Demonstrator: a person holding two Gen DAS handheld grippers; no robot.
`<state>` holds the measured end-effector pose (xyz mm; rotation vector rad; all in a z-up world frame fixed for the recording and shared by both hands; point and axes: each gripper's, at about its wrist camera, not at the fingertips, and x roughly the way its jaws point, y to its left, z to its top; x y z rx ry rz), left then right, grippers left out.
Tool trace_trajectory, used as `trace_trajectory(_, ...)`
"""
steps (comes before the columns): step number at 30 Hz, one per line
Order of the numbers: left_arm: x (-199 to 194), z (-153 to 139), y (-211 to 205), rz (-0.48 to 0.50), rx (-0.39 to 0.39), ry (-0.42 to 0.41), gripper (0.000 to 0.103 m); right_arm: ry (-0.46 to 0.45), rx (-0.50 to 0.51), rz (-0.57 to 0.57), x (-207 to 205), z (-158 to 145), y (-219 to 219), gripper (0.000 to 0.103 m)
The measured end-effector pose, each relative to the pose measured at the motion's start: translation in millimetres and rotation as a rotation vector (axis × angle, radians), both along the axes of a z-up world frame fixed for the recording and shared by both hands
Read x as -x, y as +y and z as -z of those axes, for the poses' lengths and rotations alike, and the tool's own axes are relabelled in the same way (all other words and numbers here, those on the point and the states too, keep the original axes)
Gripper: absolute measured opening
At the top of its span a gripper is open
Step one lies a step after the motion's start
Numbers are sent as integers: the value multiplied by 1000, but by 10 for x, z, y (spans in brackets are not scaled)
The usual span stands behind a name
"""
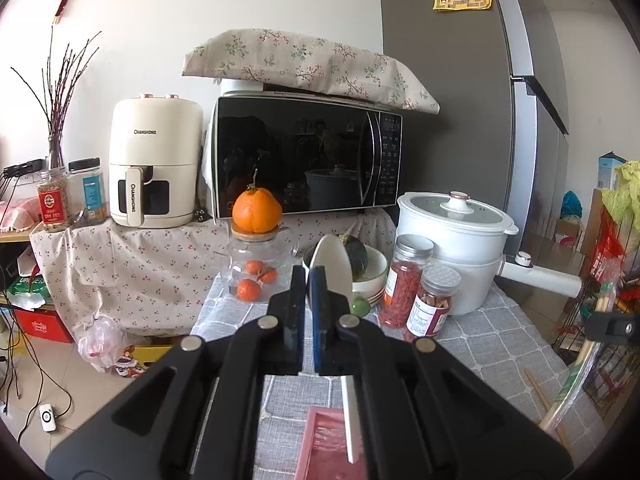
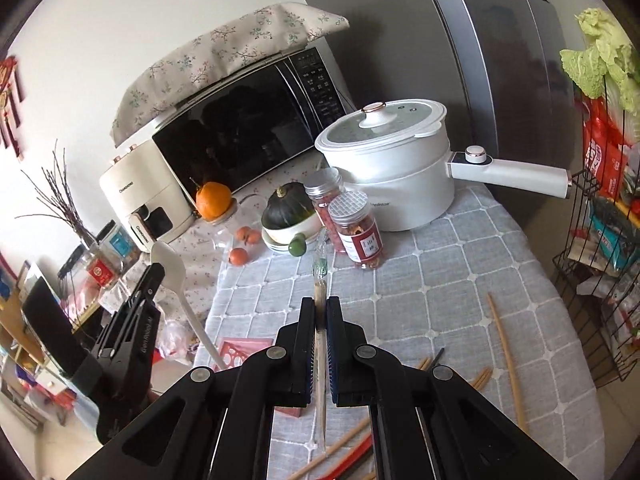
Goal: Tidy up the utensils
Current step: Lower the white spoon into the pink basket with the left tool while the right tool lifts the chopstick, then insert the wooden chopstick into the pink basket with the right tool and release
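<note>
My left gripper [image 1: 308,276] is shut on a white spatula [image 1: 334,260]. Its broad head sticks up past the fingertips and its thin handle [image 1: 349,420] hangs down over a pink box [image 1: 320,448]. From the right wrist view the left gripper [image 2: 154,272] stands at the left with the spatula [image 2: 168,260] upright in it. My right gripper [image 2: 320,304] is shut on a pair of chopsticks in a clear wrapper [image 2: 320,272], held above the grey checked tablecloth [image 2: 440,280]. Loose wooden chopsticks [image 2: 506,360] and red ones [image 2: 352,456] lie on the cloth below it.
At the back of the table stand a white electric pot [image 2: 392,168], two red-filled jars [image 2: 358,232], a bowl with a dark squash [image 2: 288,212] and a glass jar topped by an orange [image 1: 256,210]. Behind are a microwave [image 1: 304,156] and air fryer [image 1: 154,160]. A wire rack [image 2: 600,240] flanks the right edge.
</note>
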<state>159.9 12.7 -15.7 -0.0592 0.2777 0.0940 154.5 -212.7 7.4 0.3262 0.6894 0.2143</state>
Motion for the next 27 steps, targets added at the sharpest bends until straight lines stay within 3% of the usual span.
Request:
trace_trajectory(2, -10, 43, 8, 3, 1, 20, 2, -4, 0, 2, 9, -7, -13, 5)
trace_trajectory(6, -44, 99, 29, 15, 10, 92, 23, -21, -4, 3, 47, -59, -26, 6)
trace_trajectory(10, 8, 44, 35, 35, 11, 137, 31, -54, -12, -1, 106, -169, -20, 5)
trace_trajectory(15, 164, -108, 107, 41, 22, 209, 57, -123, -49, -14, 189, -375, 14, 6)
trace_trajectory(17, 202, -123, 153, 31, 28, 270, 63, -156, -62, -20, 215, -449, 50, 6)
trace_trajectory(21, 309, -90, 261, 8, 53, 390, 70, -210, -93, -40, 217, -536, 159, 6)
trace_trajectory(27, 436, 82, 344, -3, 61, 493, 75, -264, -91, -69, 149, -526, 394, 6)
